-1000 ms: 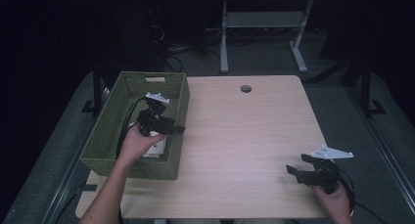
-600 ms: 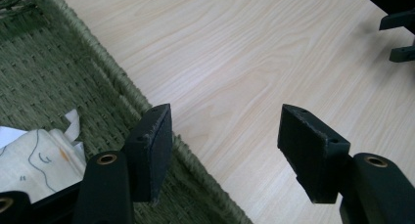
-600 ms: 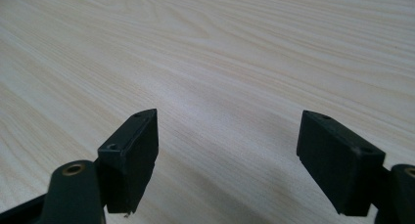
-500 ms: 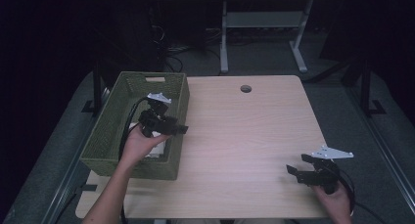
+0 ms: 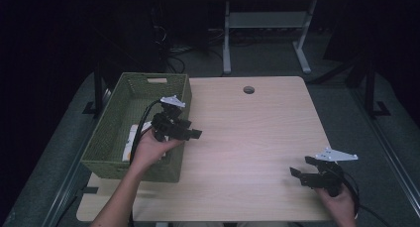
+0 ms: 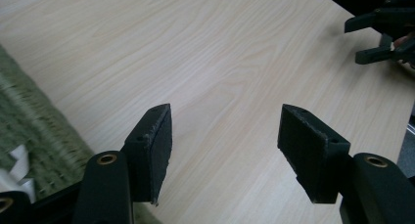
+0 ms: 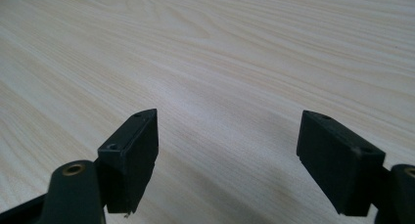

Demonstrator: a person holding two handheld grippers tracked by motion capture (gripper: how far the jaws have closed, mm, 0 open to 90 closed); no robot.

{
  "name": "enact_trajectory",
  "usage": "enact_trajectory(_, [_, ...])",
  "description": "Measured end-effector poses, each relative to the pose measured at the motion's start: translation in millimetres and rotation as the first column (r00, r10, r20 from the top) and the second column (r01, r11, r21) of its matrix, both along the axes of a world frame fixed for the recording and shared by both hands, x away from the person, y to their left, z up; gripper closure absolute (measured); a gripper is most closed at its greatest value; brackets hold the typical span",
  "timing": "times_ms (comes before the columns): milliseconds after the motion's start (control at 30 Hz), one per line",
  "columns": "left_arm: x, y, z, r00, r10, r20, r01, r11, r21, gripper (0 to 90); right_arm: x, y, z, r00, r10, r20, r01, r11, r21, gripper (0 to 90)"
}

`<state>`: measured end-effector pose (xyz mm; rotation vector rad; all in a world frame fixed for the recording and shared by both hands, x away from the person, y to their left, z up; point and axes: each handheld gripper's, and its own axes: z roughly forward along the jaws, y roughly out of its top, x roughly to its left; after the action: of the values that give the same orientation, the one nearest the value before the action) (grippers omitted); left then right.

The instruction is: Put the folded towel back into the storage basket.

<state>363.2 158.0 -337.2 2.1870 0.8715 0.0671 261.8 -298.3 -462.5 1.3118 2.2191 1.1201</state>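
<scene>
Grippers are both wide open, with nothing between the jaws. One hand holds the left gripper (image 5: pixel 190 133) over the right wall of the green basket (image 5: pixel 111 138), and its jaws point out across the wooden table (image 5: pixel 257 138). In the left gripper view, the bare table shows between the two black pads (image 6: pixel 156 150), and the woven basket sits at the lower left edge. Something white (image 5: pixel 130 140) lies inside the basket, close to that hand; I cannot tell what it is. The right gripper (image 5: pixel 303 171) sits low by the near right corner of the table, well apart from the basket. Its jaws point left over bare wood.
</scene>
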Motion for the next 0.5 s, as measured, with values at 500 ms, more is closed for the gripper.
enact_trajectory(500, [-10.9, -27.2, -7.1, 0.9990, -0.045, 0.002, 0.045, 0.9987, -0.022, 37.6, -0.6, 1.1, -0.2, 1.0000, 0.003, -0.002, -0.003, 1.000, -0.005, 22.9])
